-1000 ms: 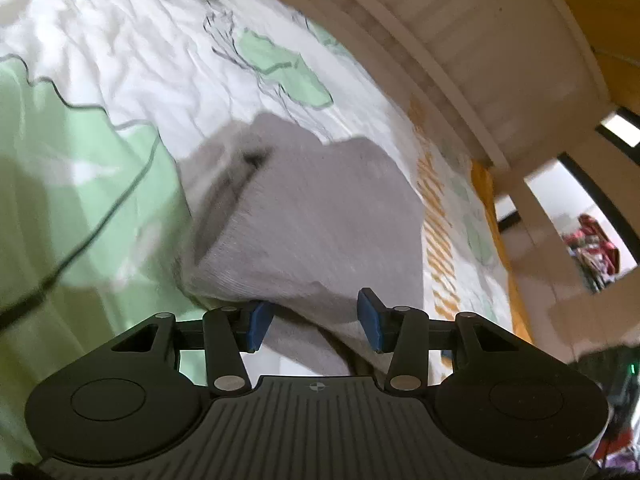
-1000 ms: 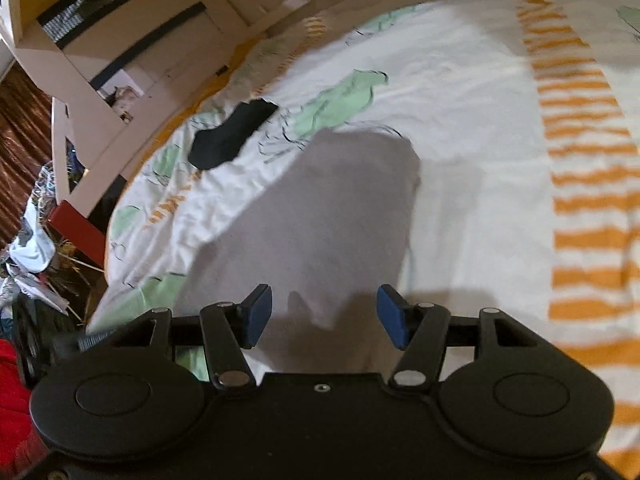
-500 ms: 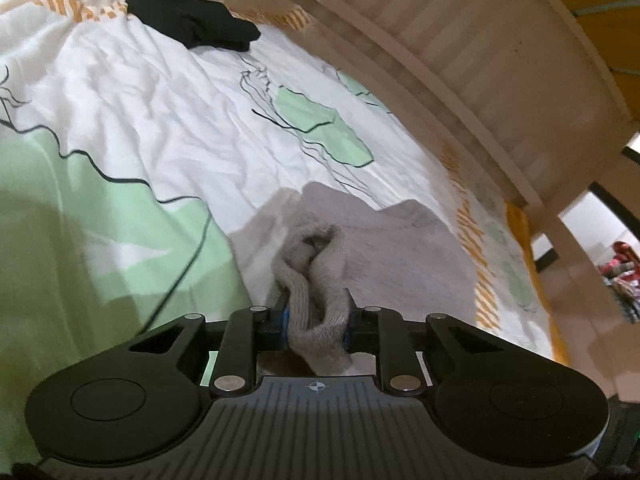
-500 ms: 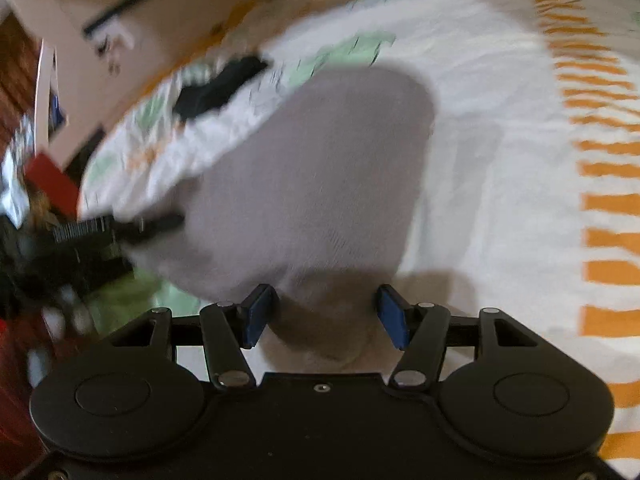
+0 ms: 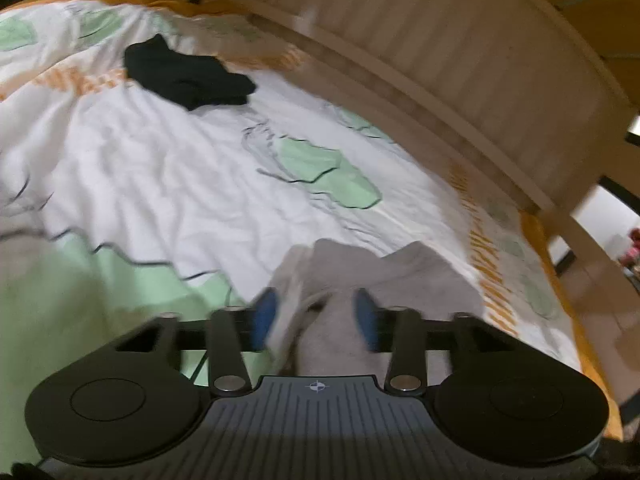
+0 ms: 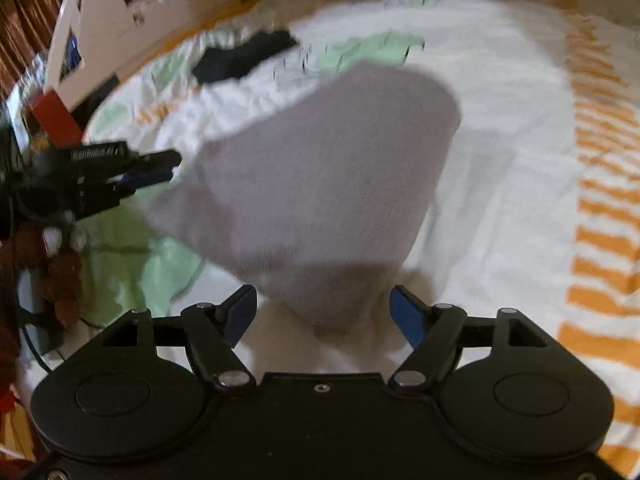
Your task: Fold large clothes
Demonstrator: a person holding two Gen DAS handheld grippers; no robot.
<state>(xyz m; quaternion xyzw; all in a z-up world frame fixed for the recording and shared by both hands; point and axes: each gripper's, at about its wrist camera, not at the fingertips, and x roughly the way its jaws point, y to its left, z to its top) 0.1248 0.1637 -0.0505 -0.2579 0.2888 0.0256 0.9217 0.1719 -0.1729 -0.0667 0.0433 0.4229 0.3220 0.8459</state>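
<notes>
grey garment [image 5: 384,280] lies on the patterned bedsheet [image 5: 168,184], and from the left wrist view the left gripper [image 5: 316,316] has a bunched edge of it sitting between its blue pads [image 5: 266,314]; the jaws stand moderately apart, and with the blur i cannot tell whether they grip the cloth or merely straddle it. further up the sheet, well apart, a black garment [image 5: 184,76] lies on its own, and the wooden bed frame [image 5: 460,52] curves round behind. over to the right wrist view: the grey garment [image 6: 320,184] looks lifted at its left side, draped like a tent toward the left gripper [image 6: 148,170] coming in from the left edge. the right gripper [image 6: 324,312] has its jaws wide, the near corner of the cloth hanging between them, not pinched. this reads as the start of a fold, corners being gathered. next call, as i see it: the right gripper closes on that near corner, then both hands carry the edge across evenly so the cloth lands flat.
</notes>
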